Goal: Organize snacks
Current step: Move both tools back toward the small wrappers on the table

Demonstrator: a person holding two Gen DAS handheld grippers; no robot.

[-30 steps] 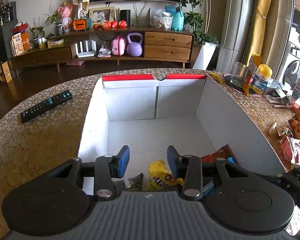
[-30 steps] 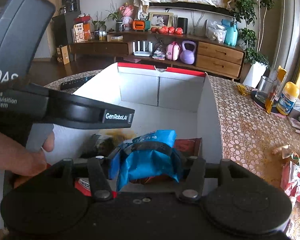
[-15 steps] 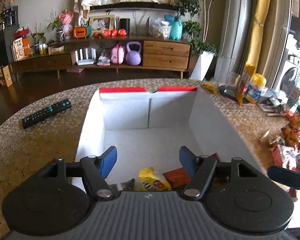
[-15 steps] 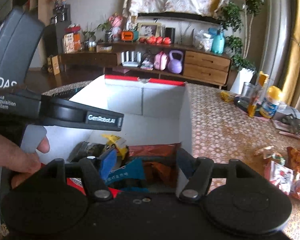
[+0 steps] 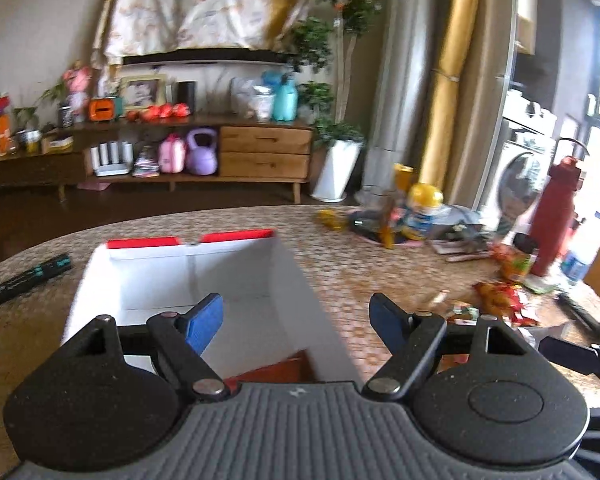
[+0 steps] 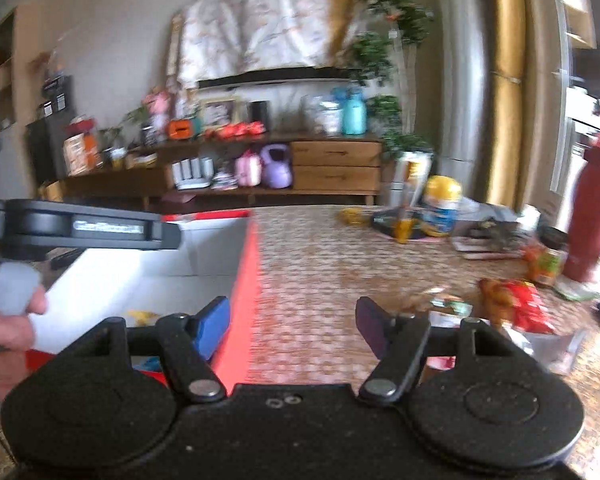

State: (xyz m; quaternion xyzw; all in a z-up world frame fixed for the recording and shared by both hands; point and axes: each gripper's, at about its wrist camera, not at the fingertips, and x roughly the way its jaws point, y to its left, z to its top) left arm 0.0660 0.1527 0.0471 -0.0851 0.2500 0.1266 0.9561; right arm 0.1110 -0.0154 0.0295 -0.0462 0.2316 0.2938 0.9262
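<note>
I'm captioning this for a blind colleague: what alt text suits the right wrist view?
The right gripper, empty with fingers opening, straddles the red-edged box wall. Snack packets lie on the table to the right.

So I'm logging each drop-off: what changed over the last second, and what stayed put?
The right gripper let go of the blue snack bag it held a second ago; its jaws are opening, nothing between them. The left gripper is also opening and empty. Both swung right from over the white box toward the loose snack packets on the table. The box, remote control and red bottle stayed put.
</note>
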